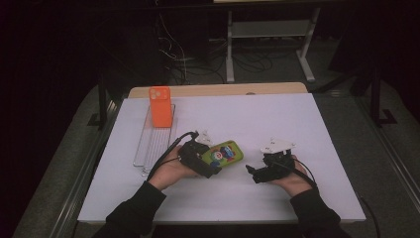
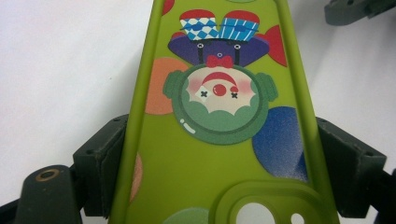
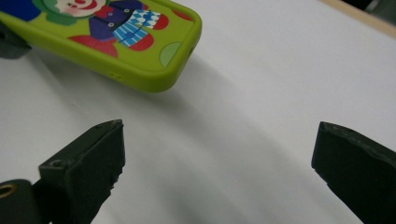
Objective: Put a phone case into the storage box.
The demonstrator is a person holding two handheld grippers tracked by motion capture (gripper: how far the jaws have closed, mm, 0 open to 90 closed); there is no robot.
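- your left gripper [image 1: 210,166] clamps the green rubbery phone case [image 2: 219,140] by its long edges, over the white table sheet [image 1: 277,119].
- no readable writing; the left gripper view shows a clown print.
- your right gripper [image 3: 217,163] gapes empty beside it.
- the high view adds an orange phone case [image 1: 160,106] on a clear rack [image 1: 148,148].

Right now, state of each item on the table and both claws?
green phone case: printed side up, clamped across its width by the left claw
left claw: shut on the case's side edges
right claw: open, nothing between its jaws
orange phone case: upright in the rack
clear rack: flat on the table
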